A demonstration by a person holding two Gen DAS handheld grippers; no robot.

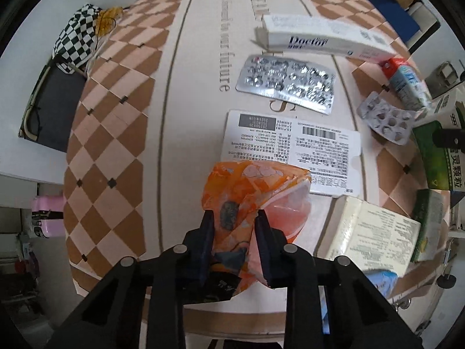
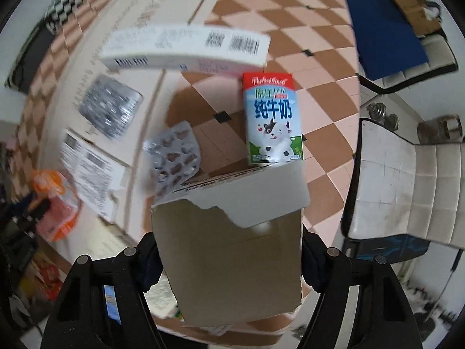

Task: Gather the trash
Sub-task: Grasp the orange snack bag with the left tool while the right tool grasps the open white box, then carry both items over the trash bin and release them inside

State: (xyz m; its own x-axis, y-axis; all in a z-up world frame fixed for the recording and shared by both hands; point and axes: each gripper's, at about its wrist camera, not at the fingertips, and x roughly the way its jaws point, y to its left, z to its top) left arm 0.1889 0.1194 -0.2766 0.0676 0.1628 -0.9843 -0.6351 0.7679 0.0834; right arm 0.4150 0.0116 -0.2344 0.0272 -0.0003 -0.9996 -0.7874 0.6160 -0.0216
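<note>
You are pointing both claws straight down over the bench (image 1: 122, 133). Your left claw (image 1: 234, 218) is narrowed, pinching the orange wrapper (image 1: 250, 186) at the near edge. Your right claw (image 2: 229, 250) is standing half-wide, clamping the torn cardboard box (image 2: 232, 250) near the milk carton (image 2: 271, 119).

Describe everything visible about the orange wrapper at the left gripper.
The orange wrapper is a crumpled, glossy plastic-looking packet, orange with pale patches, a grey spot and a translucent pink part on its right. It lies on the patterned tablecloth, its far edge overlapping a white printed card. The left gripper points down at it, both dark fingers pressing its near end. No earlier frame shows how it got there.
</note>
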